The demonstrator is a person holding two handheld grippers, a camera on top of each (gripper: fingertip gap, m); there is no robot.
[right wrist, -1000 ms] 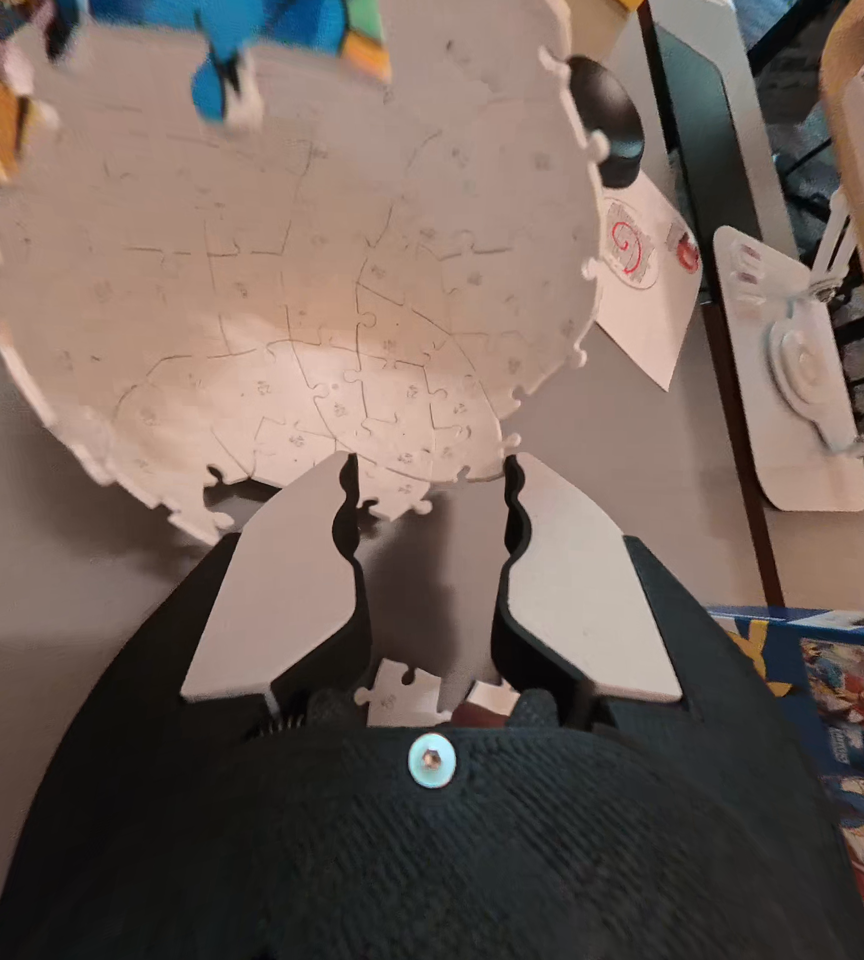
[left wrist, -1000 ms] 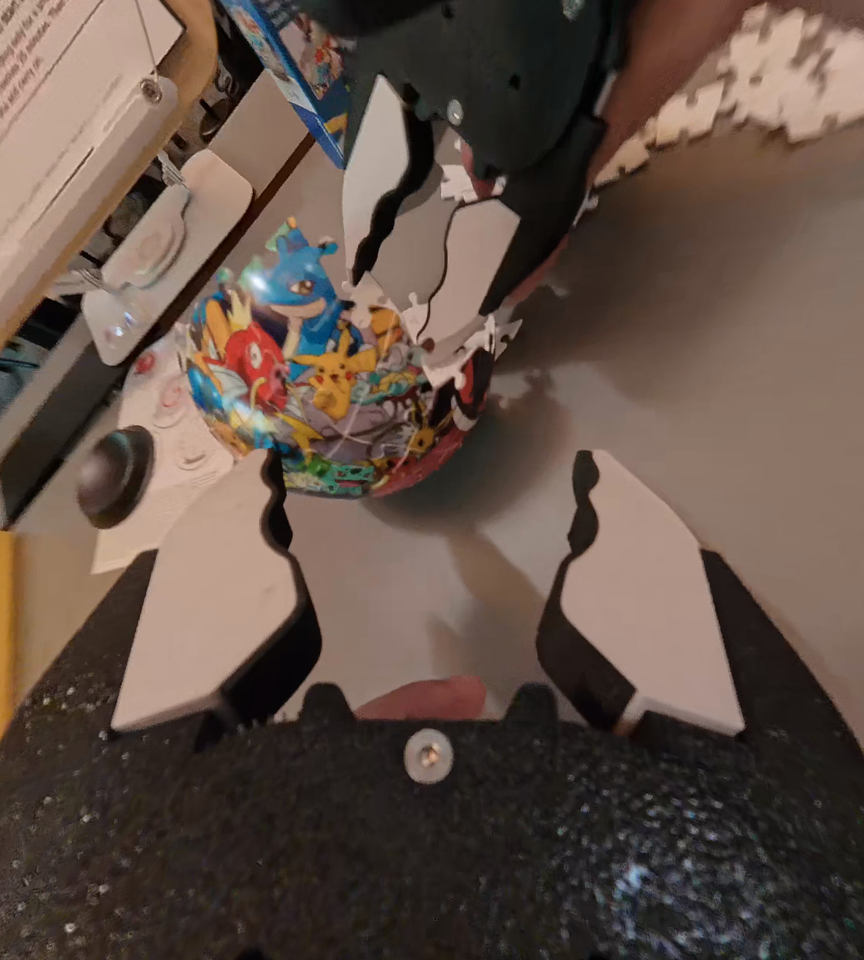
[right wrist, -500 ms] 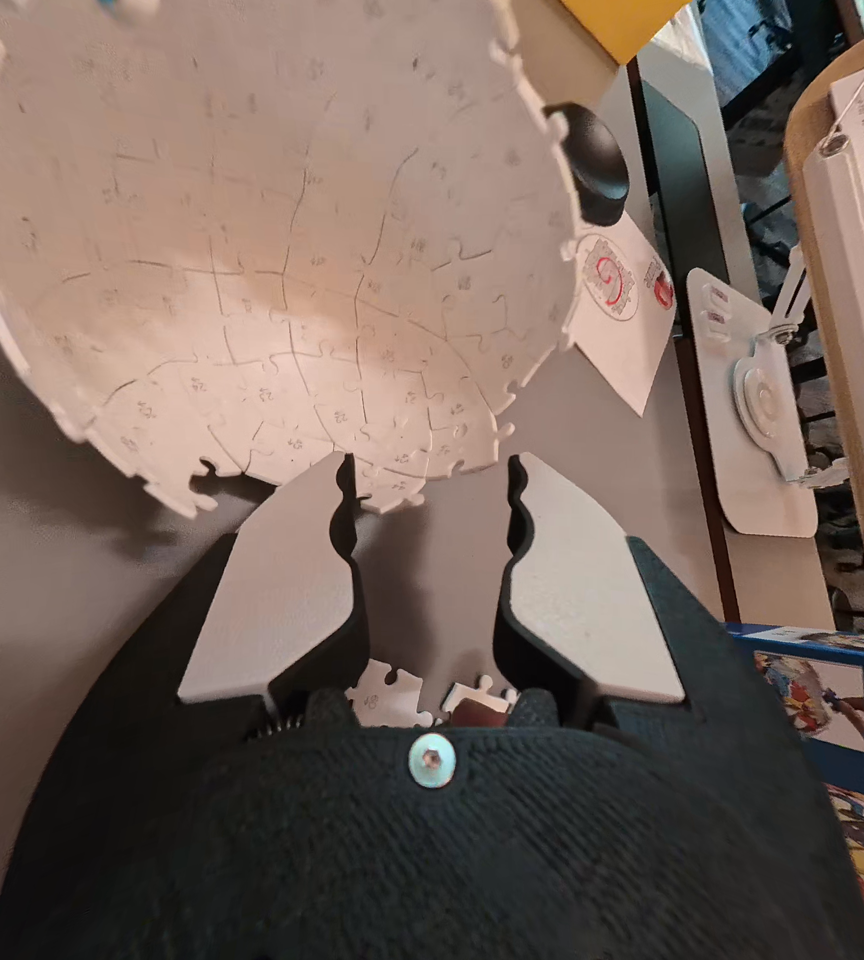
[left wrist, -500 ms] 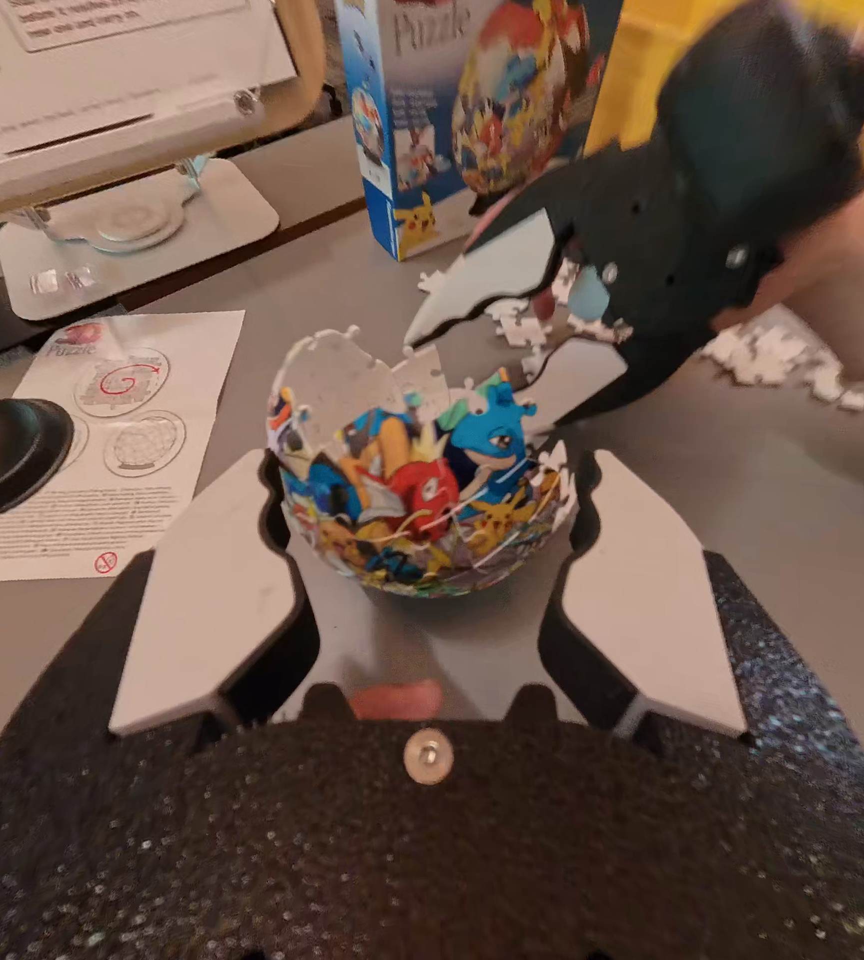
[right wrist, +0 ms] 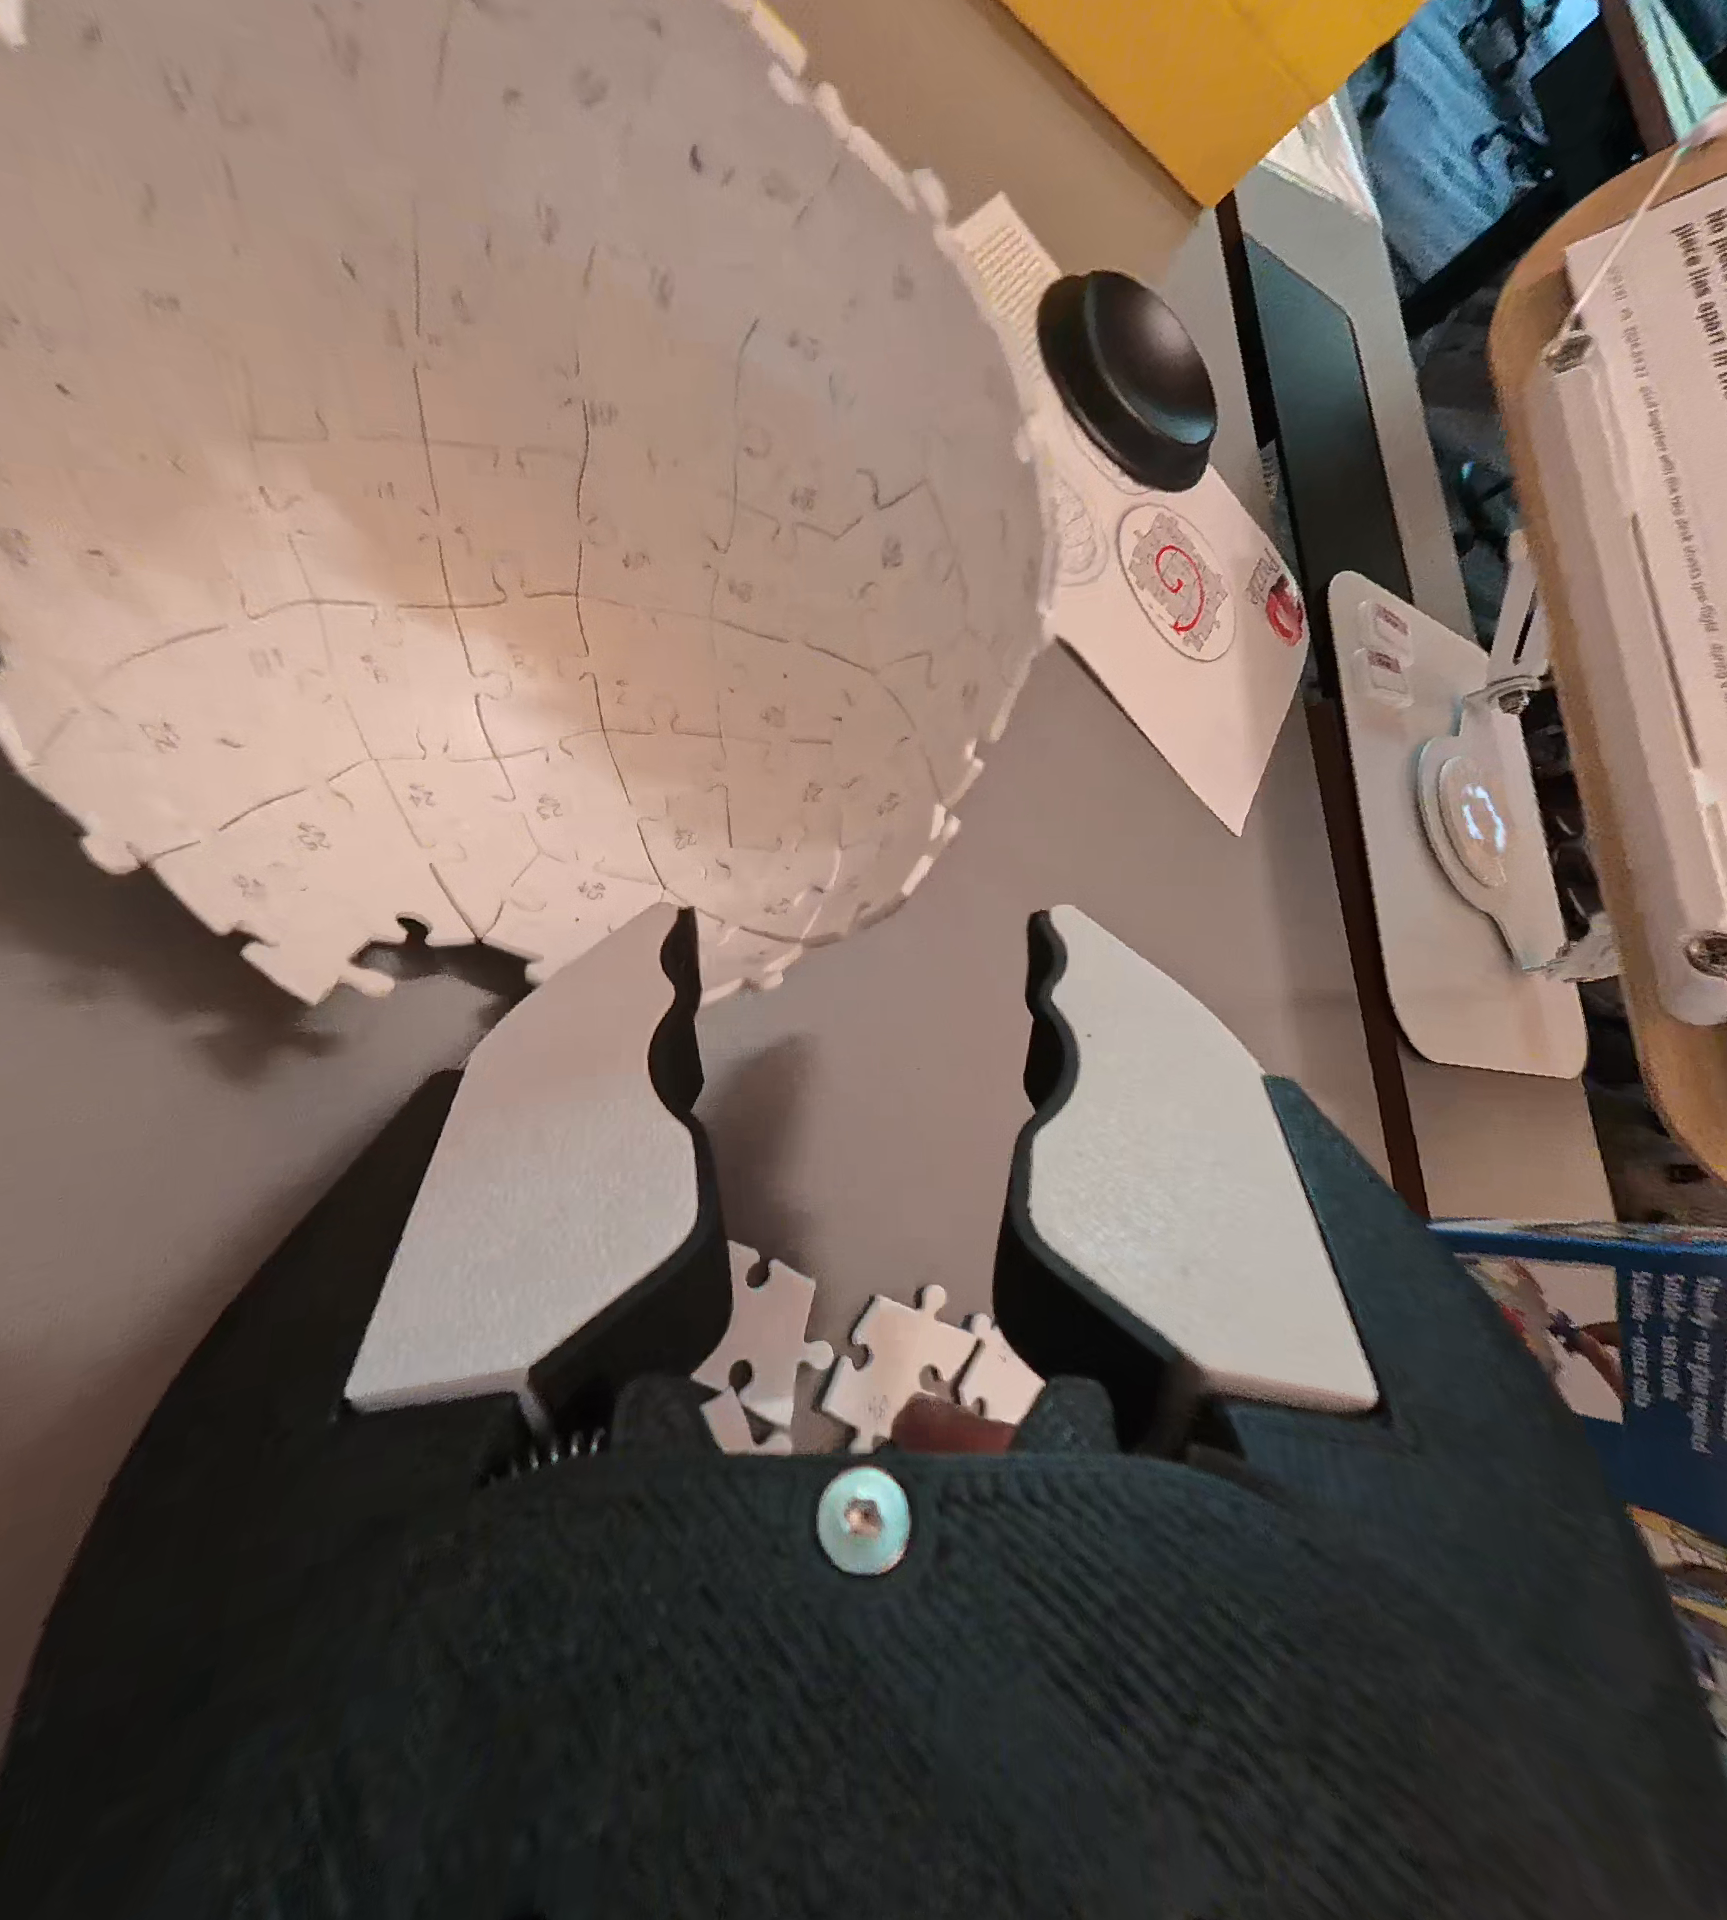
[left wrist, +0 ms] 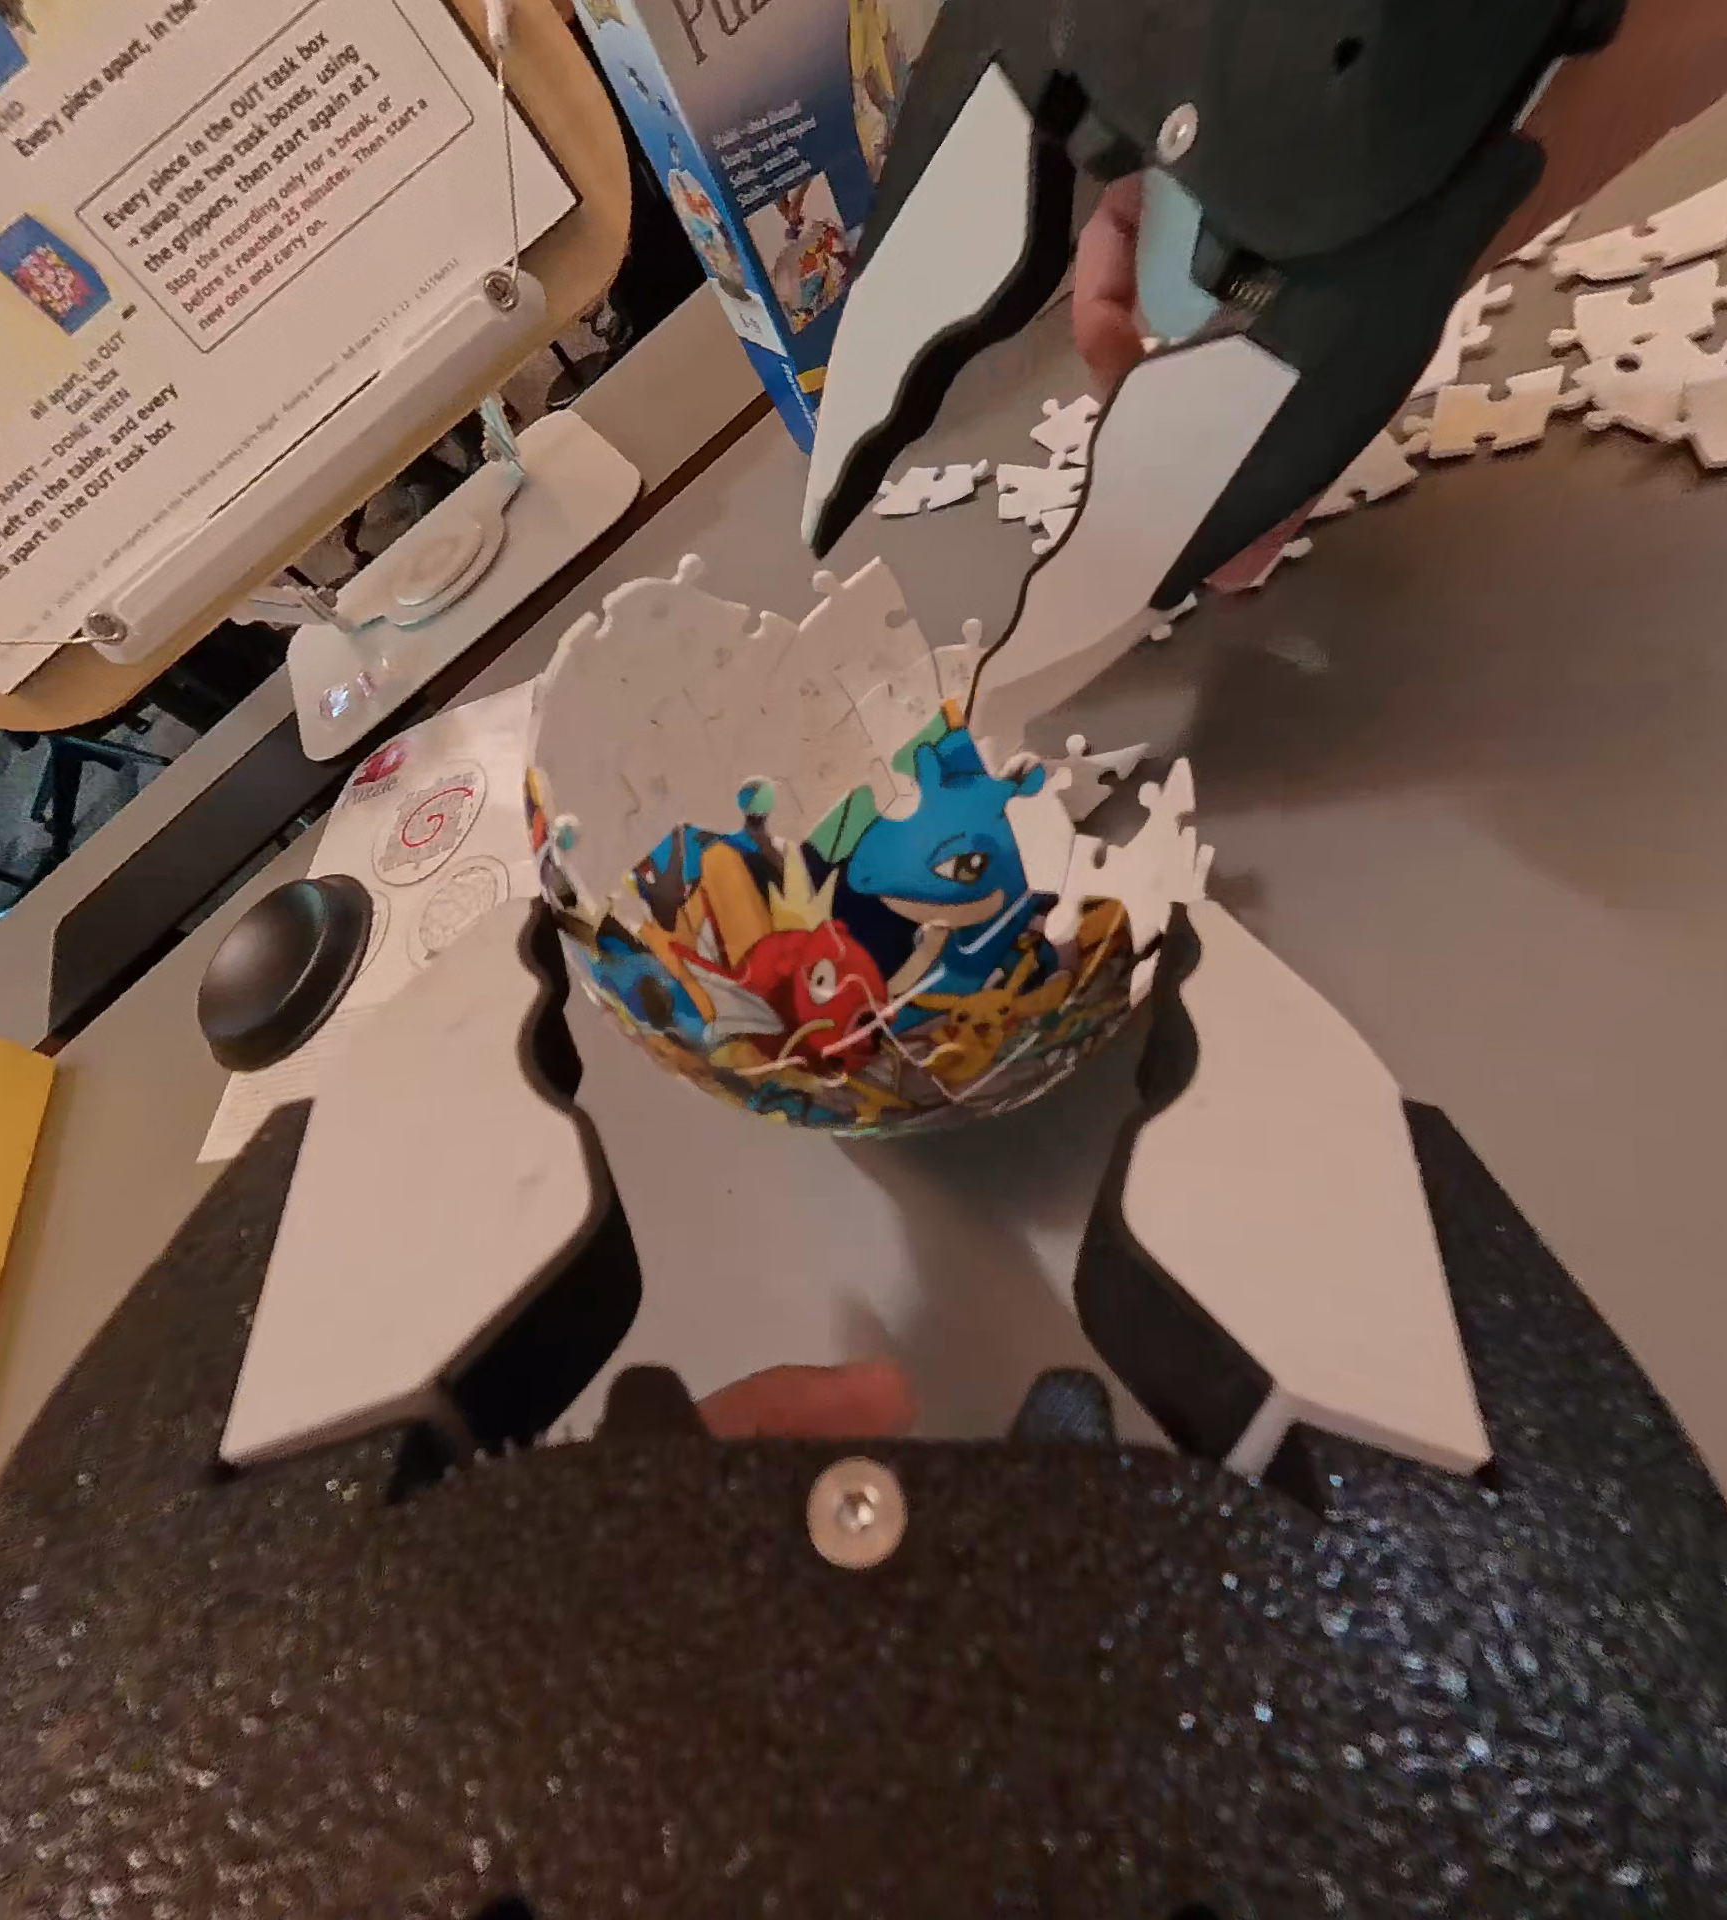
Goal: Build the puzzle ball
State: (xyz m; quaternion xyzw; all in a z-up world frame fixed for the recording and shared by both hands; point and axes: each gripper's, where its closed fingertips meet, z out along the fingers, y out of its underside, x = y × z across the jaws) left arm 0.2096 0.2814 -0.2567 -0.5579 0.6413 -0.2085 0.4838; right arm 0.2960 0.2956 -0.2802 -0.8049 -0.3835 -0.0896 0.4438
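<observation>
While the half-built ball (left wrist: 838, 914) sits on the grey table (left wrist: 1461, 935) at the centre of my left wrist view, my left gripper (left wrist: 854, 966) stands spread wide, one fingertip either side of the shell; whether they touch it I cannot tell. The shell is an open bowl, printed outside, white inside, with a ragged rim. My right gripper (left wrist: 900, 582) hangs at the upper right above the far rim, jaws parted and empty. Loose pieces (left wrist: 1617, 343) lie scattered at the far right, the puzzle box (left wrist: 765, 208) stands at top centre, and a black stand (left wrist: 282, 971) rests on a leaflet (left wrist: 443, 842) at the left.

In my right wrist view the bowl's white inside (right wrist: 443, 499) fills the upper left, and my right gripper (right wrist: 859, 925) is half open, its left tip just at the near rim. A few pieces (right wrist: 869, 1351) lie low in the frame between my fingers.

The risk, as I judge it, is the shell itself: squeezing from the left could buckle the joints and pop pieces loose, and a nudge from my right tip could tip or roll the bowl.
</observation>
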